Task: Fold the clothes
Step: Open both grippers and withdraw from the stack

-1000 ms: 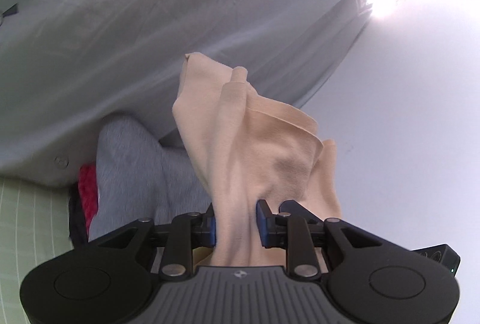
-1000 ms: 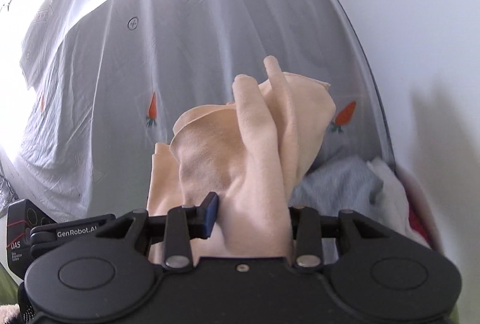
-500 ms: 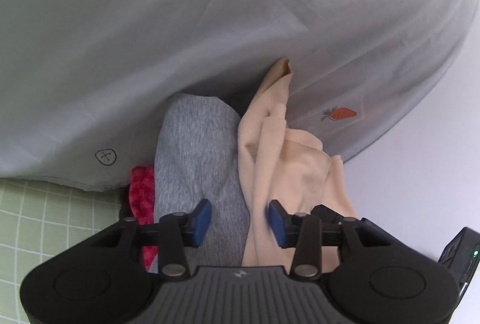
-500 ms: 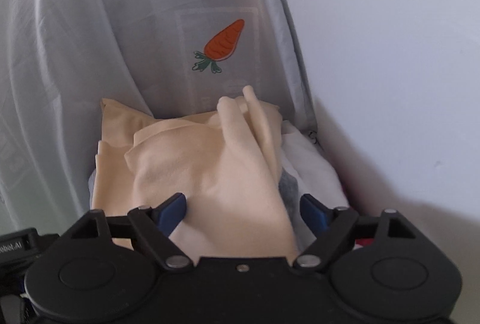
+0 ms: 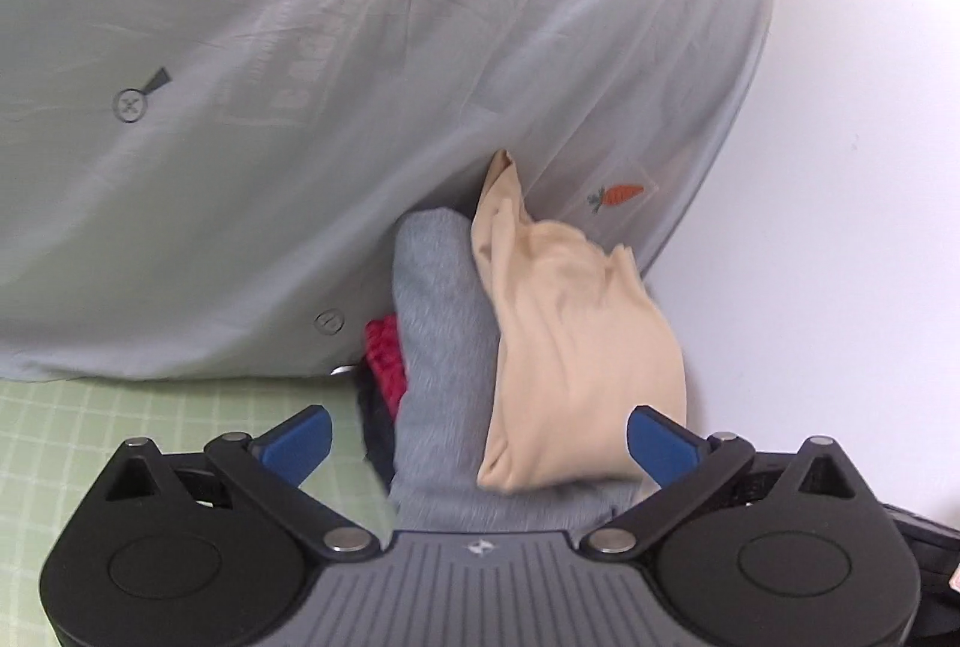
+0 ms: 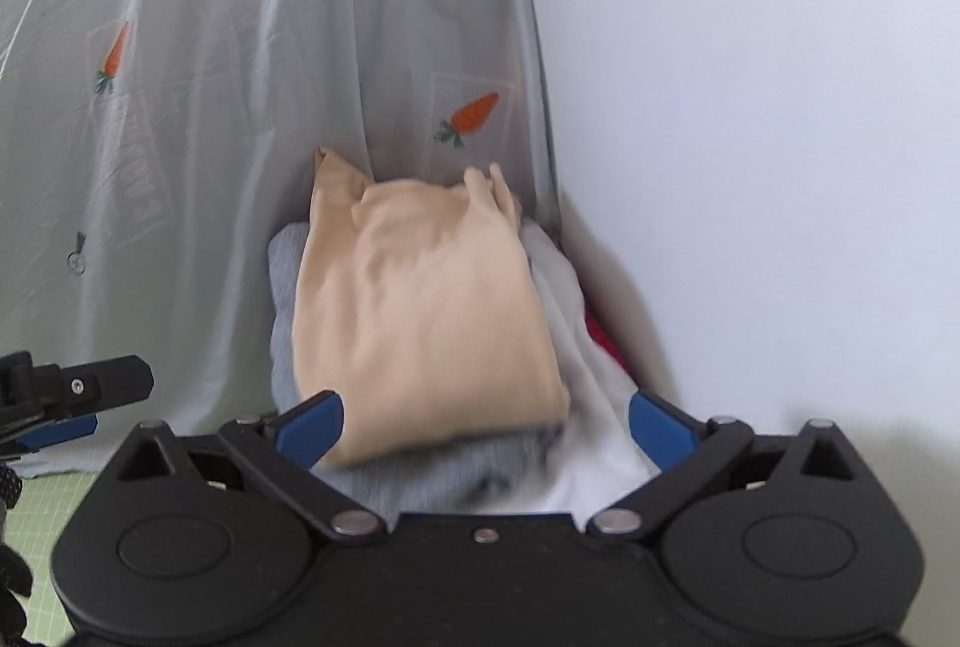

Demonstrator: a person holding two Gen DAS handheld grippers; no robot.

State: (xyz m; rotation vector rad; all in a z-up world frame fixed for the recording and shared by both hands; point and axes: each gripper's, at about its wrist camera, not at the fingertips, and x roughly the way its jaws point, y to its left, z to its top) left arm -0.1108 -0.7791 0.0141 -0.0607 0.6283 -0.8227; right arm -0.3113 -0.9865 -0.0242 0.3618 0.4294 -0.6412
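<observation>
A folded beige garment [image 5: 570, 347] lies on top of a stack of folded clothes, over a grey garment [image 5: 444, 323]. It also shows in the right wrist view [image 6: 420, 323]. My left gripper [image 5: 477, 449] is open and empty, just short of the stack. My right gripper [image 6: 483, 428] is open and empty, its jaws wide on either side of the beige garment's near edge. A white garment [image 6: 576, 347] and a red one [image 5: 384, 347] lie lower in the stack.
A grey curtain with carrot prints [image 5: 300, 77] hangs right behind the stack and shows in the right wrist view [image 6: 240, 47]. A white wall [image 6: 750, 107] is on the right. A green checked surface [image 5: 120, 437] lies at lower left.
Both grippers held the beige garment a second ago. They have opened, let it go onto the stack, and drawn back a little.
</observation>
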